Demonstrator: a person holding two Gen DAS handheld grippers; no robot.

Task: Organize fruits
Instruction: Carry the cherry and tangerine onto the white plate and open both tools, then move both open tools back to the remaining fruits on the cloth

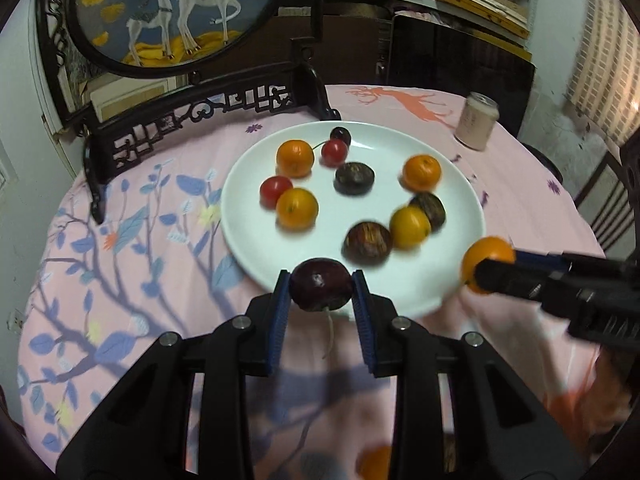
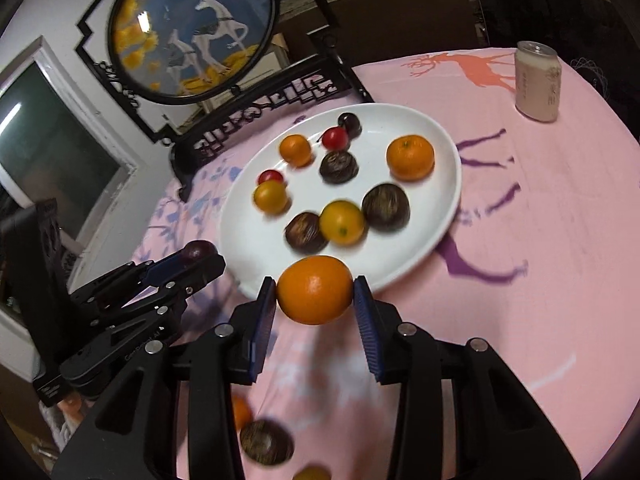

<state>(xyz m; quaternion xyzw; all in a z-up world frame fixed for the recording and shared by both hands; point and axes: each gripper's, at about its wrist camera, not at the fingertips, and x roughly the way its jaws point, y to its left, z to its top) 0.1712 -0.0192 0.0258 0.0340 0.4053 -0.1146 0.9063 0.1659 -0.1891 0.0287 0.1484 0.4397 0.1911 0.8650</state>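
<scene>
A white plate [image 1: 256,200] [image 2: 440,184] on the pink tablecloth holds several oranges, red cherries and dark brown fruits. My left gripper [image 1: 320,286] is shut on a dark purple fruit [image 1: 321,289] with a pale stem, held over the plate's near rim; it also shows in the right wrist view [image 2: 196,258]. My right gripper [image 2: 315,290] is shut on an orange [image 2: 315,290] just before the plate's near rim; it shows at the right of the left wrist view [image 1: 486,266].
A pale drink can [image 1: 478,120] [image 2: 537,80] stands at the back right. A dark carved stand with a round deer picture [image 1: 180,12] [image 2: 192,28] rises behind the plate. Loose fruits lie under my grippers: an orange [image 1: 374,462] [image 2: 240,412] and a brown fruit [image 2: 266,442].
</scene>
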